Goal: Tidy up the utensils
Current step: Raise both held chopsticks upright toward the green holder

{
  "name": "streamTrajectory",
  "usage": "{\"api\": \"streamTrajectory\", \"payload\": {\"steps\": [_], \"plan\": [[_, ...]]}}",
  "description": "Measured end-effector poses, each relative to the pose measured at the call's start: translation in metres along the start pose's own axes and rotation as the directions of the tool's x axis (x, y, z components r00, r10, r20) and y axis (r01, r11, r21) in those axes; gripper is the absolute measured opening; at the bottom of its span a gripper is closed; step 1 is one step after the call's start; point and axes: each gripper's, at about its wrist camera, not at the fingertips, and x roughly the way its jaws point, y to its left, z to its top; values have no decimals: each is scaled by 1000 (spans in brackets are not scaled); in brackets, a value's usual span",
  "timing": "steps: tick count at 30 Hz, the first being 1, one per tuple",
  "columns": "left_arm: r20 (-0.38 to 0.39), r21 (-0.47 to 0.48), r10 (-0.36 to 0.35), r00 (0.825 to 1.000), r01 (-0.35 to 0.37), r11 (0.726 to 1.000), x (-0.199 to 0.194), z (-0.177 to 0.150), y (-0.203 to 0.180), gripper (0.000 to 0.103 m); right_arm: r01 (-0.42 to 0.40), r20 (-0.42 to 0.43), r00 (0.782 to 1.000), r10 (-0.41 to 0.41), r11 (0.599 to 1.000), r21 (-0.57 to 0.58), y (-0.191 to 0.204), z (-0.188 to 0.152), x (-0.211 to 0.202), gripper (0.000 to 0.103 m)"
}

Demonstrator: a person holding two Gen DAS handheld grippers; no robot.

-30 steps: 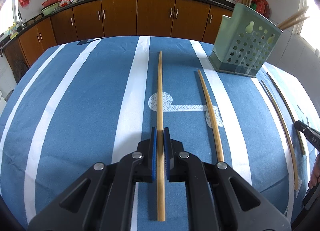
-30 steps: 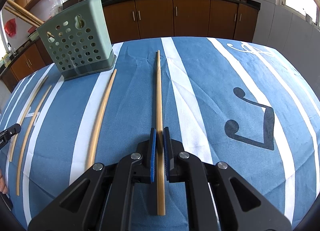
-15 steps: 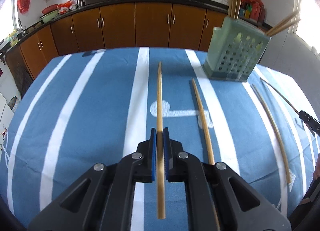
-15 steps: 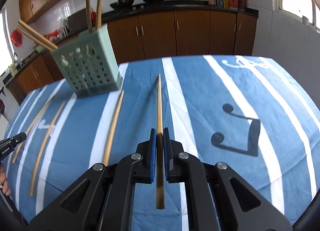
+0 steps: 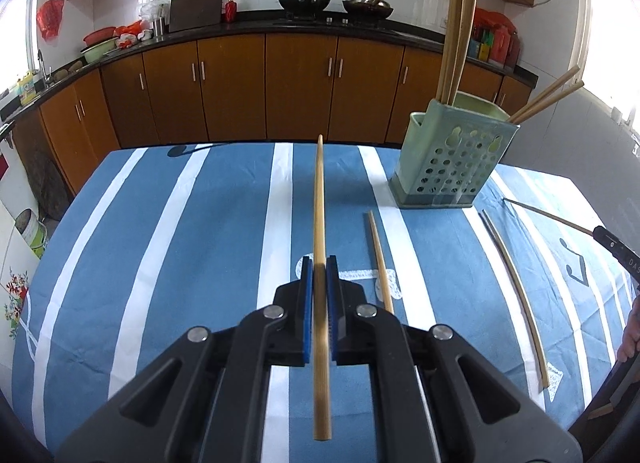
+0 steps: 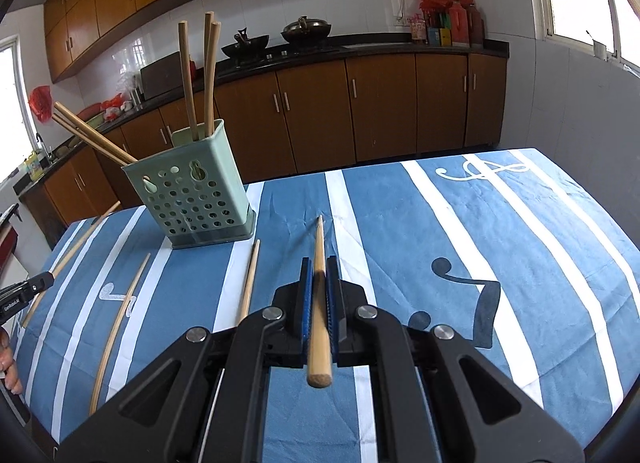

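My left gripper (image 5: 319, 267) is shut on a wooden chopstick (image 5: 319, 199) and holds it lifted above the blue striped tablecloth, pointing at the far edge. My right gripper (image 6: 319, 267) is shut on another wooden chopstick (image 6: 319, 241), also lifted. A green perforated utensil holder (image 5: 452, 155) stands at the far right in the left wrist view and at the left in the right wrist view (image 6: 192, 191), with several chopsticks standing in it. Loose chopsticks lie on the cloth (image 5: 380, 263) (image 5: 516, 295) (image 6: 249, 283) (image 6: 120, 315).
The table is covered by a blue cloth with white stripes (image 5: 180, 263). Brown kitchen cabinets (image 5: 300, 87) and a counter with woks stand behind the table. The other gripper's tip shows at the right edge (image 5: 616, 251) and at the left edge (image 6: 24, 291).
Both grippers have risen and tilted up with their chopsticks, which now hang above the cloth. The holder and cabinets show more fully.
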Motion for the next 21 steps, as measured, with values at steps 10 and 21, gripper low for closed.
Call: {"api": "streamTrajectory", "payload": {"steps": [10, 21], "plan": [[45, -17, 4, 999, -3, 1000, -11, 9, 5, 8, -9, 20, 1000, 9, 1000, 10, -1, 5, -3, 7], [177, -69, -4, 984, 16, 998, -48, 33, 10, 8, -47, 84, 995, 45, 999, 14, 4, 24, -18, 7]]}}
